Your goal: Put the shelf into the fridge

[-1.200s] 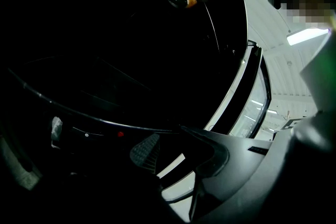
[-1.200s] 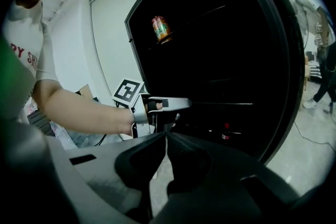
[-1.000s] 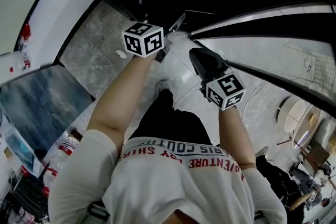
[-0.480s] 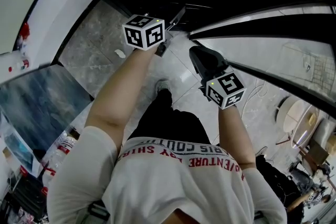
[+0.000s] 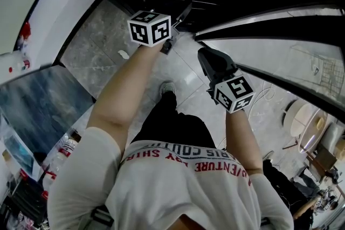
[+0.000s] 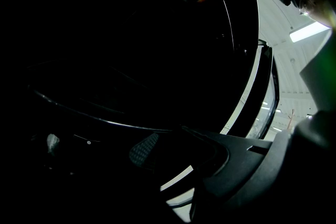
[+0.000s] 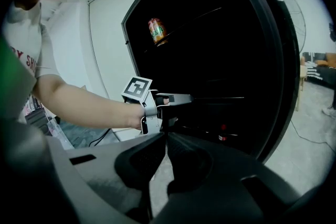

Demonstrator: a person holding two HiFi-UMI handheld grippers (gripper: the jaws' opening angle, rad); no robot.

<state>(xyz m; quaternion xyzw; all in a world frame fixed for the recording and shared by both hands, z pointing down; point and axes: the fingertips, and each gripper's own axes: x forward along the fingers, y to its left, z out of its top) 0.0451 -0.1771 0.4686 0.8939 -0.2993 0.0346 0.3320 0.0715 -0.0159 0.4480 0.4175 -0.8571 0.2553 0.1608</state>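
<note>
Shelf (image 7: pixel 220 97) inside fridge (image 7: pixel 278 50), front edge at left claw (image 7: pixel 178 107) tips; claw parted.

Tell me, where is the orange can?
In the right gripper view, the can sits high up inside the dark fridge, toward its left side, above the left gripper.

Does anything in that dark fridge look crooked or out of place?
Only the can high in the open fridge: it looks tilted in the right gripper view, though the wide lens may cause that. No spill shows.
</note>
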